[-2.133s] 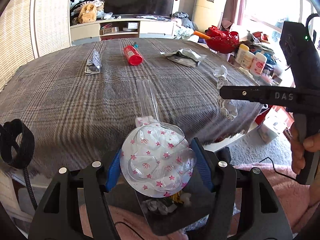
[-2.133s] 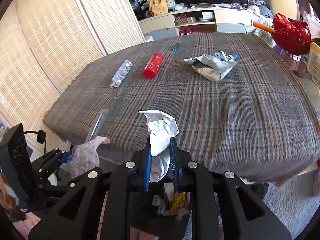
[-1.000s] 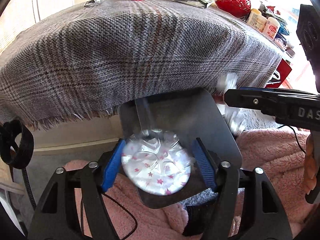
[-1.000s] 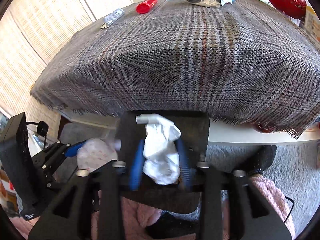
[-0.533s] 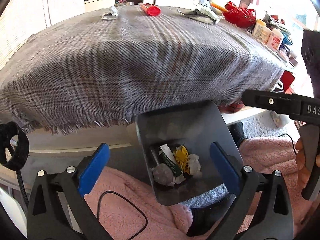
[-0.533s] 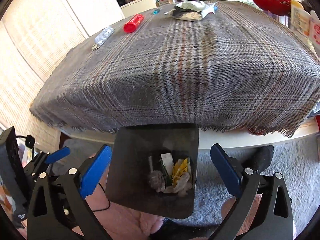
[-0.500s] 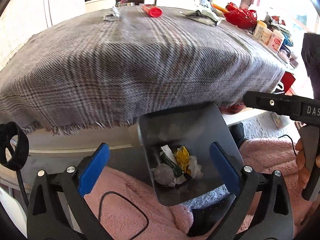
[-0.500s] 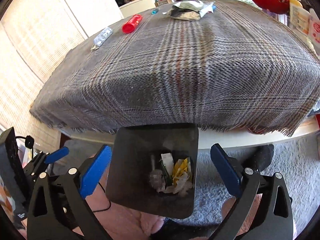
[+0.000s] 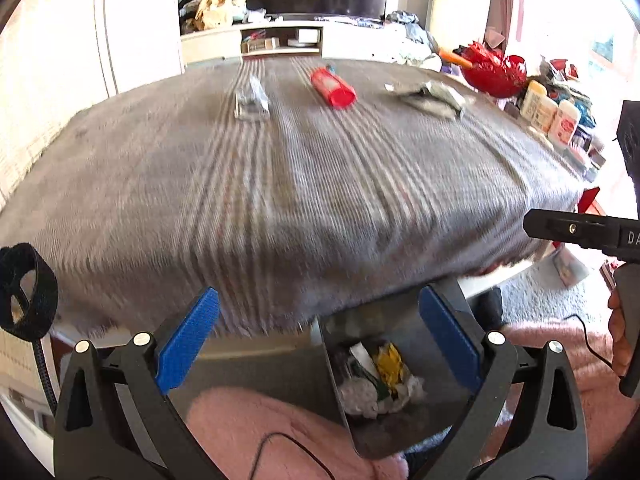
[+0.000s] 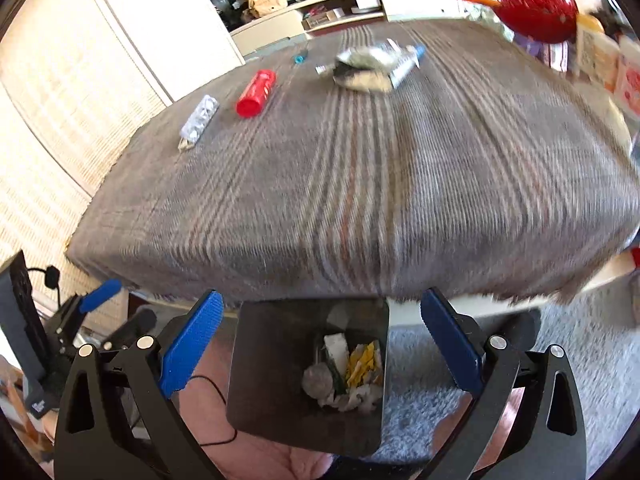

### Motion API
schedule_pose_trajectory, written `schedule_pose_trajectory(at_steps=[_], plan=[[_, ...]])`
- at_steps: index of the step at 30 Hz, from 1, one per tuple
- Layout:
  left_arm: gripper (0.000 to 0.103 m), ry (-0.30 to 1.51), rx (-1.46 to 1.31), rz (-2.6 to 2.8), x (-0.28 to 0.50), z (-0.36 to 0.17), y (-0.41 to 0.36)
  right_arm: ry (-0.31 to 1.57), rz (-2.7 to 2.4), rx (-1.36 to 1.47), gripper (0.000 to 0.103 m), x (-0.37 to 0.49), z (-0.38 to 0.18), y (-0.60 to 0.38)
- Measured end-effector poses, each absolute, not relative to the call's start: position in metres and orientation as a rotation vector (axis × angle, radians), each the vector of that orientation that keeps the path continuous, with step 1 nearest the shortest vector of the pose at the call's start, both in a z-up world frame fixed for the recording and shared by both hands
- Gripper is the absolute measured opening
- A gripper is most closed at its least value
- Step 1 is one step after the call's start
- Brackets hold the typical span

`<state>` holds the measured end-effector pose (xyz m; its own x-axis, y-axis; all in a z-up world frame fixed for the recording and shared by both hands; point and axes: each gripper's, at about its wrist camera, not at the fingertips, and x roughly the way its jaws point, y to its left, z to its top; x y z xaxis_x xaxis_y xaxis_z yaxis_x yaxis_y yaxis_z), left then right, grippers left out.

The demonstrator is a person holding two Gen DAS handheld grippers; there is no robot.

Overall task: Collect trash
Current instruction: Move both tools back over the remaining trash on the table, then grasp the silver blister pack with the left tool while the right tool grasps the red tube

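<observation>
A dark trash bin (image 9: pixel 404 428) (image 10: pixel 272 380) sits below the table's near edge with crumpled white and yellow trash inside. My left gripper (image 9: pixel 320 340) is open and empty above the bin. My right gripper (image 10: pixel 320 336) is open and empty over the bin. On the plaid tablecloth (image 9: pixel 304 184) lie a red tube (image 9: pixel 333 87) (image 10: pixel 256 93), a clear blister pack (image 9: pixel 252 101) (image 10: pixel 199 119) and a crumpled silver wrapper (image 9: pixel 434 96) (image 10: pixel 370 65), all far from both grippers.
A red basket (image 9: pixel 494 72) (image 10: pixel 536 6) and bottles (image 9: pixel 550 109) stand at the table's right. A small teal cap (image 10: pixel 299 57) lies at the far edge. A TV cabinet (image 9: pixel 280 42) is behind. Pink fleece (image 9: pixel 256 428) lies beneath the grippers.
Both grippers let go of their trash into the bin and opened wide. Since then both have tilted up and risen, so more of the table top shows.
</observation>
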<state>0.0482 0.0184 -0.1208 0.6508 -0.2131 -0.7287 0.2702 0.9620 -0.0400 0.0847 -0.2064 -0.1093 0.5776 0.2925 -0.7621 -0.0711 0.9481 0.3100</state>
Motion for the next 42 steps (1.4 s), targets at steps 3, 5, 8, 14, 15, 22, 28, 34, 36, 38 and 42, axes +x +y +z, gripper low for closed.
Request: schedule_pose_trajectory(at_steps=[3, 5, 8, 14, 15, 22, 28, 34, 36, 38, 42], plan=[[0.095, 0.806, 0.06, -0.266, 0.072, -0.109, 0.027, 0.891, 0.218, 0.222, 0.1, 0.105, -0.091, -0.199], [0.095, 0.805, 0.059, -0.247, 0.087, -0.104, 0.032, 0.861, 0.208, 0.199, 0.1, 0.12, -0.081, -0.195], [0.095, 0.798, 0.058, -0.208, 0.113, -0.096, 0.039, 0.818, 0.208, 0.19, 0.1, 0.152, -0.066, -0.191], [0.095, 0.825, 0.047, -0.118, 0.176, -0.091, 0.052, 0.837, 0.198, 0.186, 0.1, 0.228, -0.056, -0.173], [0.095, 0.833, 0.041, -0.111, 0.185, -0.09, 0.053, 0.845, 0.195, 0.176, 0.1, 0.241, -0.056, -0.167], [0.095, 0.855, 0.031, -0.068, 0.245, -0.092, 0.056, 0.876, 0.172, 0.162, 0.099, 0.288, -0.067, -0.145], [0.088, 0.872, 0.018, -0.098, 0.27, -0.099, 0.051, 0.934, 0.217, 0.177, 0.073, 0.311, -0.082, -0.134], [0.072, 0.914, 0.026, -0.115, 0.287, -0.112, 0.041, 0.99, 0.207, 0.197, 0.052, 0.326, -0.1, -0.13], [0.069, 0.911, 0.04, -0.112, 0.289, -0.112, 0.039, 1.004, 0.213, 0.212, 0.051, 0.328, -0.105, -0.133], [0.057, 0.903, 0.041, -0.119, 0.29, -0.111, 0.039, 0.991, 0.204, 0.186, 0.045, 0.327, -0.105, -0.131], [0.037, 0.898, 0.049, -0.114, 0.287, -0.111, 0.041, 0.984, 0.202, 0.176, 0.037, 0.319, -0.106, -0.136]])
